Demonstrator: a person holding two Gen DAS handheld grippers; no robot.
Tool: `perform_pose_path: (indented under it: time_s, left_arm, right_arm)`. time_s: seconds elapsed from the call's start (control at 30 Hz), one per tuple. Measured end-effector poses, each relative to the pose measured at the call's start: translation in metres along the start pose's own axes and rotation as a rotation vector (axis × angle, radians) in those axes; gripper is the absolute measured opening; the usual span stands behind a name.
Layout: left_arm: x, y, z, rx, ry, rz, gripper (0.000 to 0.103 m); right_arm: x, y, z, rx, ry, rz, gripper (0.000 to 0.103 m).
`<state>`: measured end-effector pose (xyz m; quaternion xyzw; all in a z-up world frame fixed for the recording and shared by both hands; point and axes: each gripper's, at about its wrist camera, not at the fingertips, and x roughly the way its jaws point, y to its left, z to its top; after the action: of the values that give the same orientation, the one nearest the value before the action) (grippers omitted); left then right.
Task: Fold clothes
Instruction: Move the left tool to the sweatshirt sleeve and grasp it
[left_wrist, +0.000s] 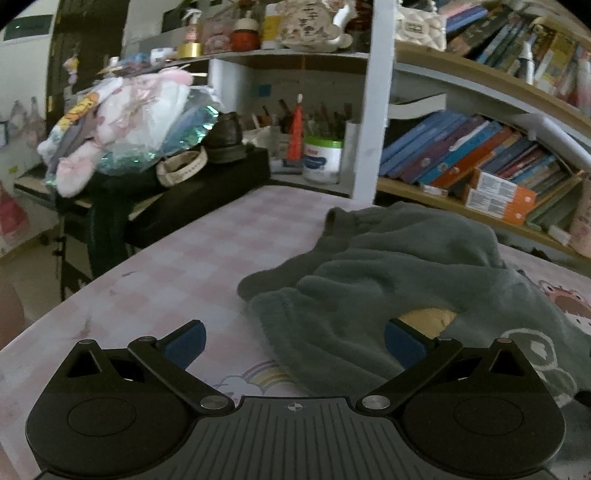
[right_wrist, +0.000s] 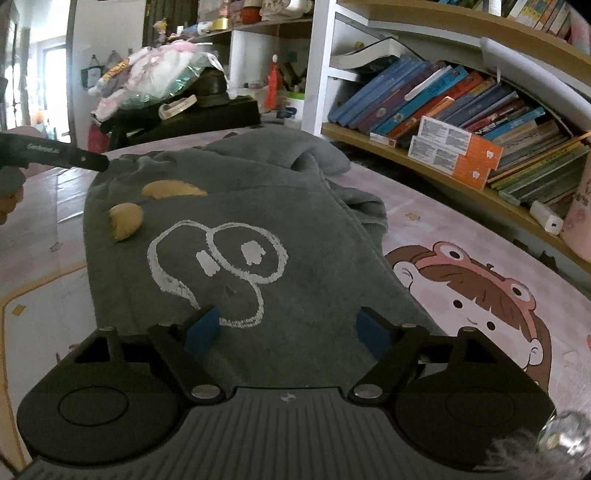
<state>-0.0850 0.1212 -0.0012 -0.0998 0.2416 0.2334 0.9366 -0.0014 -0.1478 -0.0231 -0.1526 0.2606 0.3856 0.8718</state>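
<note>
A grey fleece garment with a white elephant drawing and tan ear flaps lies bunched on the pink patterned table cover. My right gripper is open just above its near hem, blue pads wide apart, nothing pinched. In the left wrist view the same garment spreads to the right. My left gripper is open over its near edge, the fleece lying between the pads without being pressed. The left gripper's finger shows at the garment's far left edge in the right wrist view.
A bookshelf full of books lines the right side behind the table. A black stand piled with plush toys and bags stands at the table's far left. A cup of pens sits at the back.
</note>
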Motion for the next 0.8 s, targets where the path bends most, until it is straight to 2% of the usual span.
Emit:
perform_pose_path:
  time_s: [0.17, 0.3, 0.37, 0.5, 0.7, 0.8]
  left_arm:
    - [0.000, -0.001, 0.006, -0.048, -0.028, 0.104, 0.103]
    - [0.000, -0.012, 0.009, -0.003, -0.026, 0.135, 0.103]
    - [0.002, -0.018, 0.010, 0.030, -0.023, 0.133, 0.103]
    - [0.004, -0.019, 0.017, 0.028, 0.013, 0.119, 0.103]
    - [0.005, -0.008, 0.029, -0.054, 0.011, 0.107, 0.103]
    - [0.014, 0.007, 0.031, -0.155, 0.051, 0.059, 0.098]
  right_arm:
    - [-0.003, -0.007, -0.003, 0.036, 0.003, 0.015, 0.085]
    - [-0.004, -0.002, -0.004, 0.011, 0.007, 0.001, 0.089]
    - [-0.005, 0.001, -0.005, -0.005, 0.004, -0.008, 0.090]
    - [-0.009, 0.003, -0.006, -0.024, -0.020, -0.032, 0.091]
    - [-0.011, -0.010, -0.008, 0.042, -0.003, 0.017, 0.093]
    - [-0.009, -0.016, -0.009, 0.073, 0.024, 0.017, 0.093]
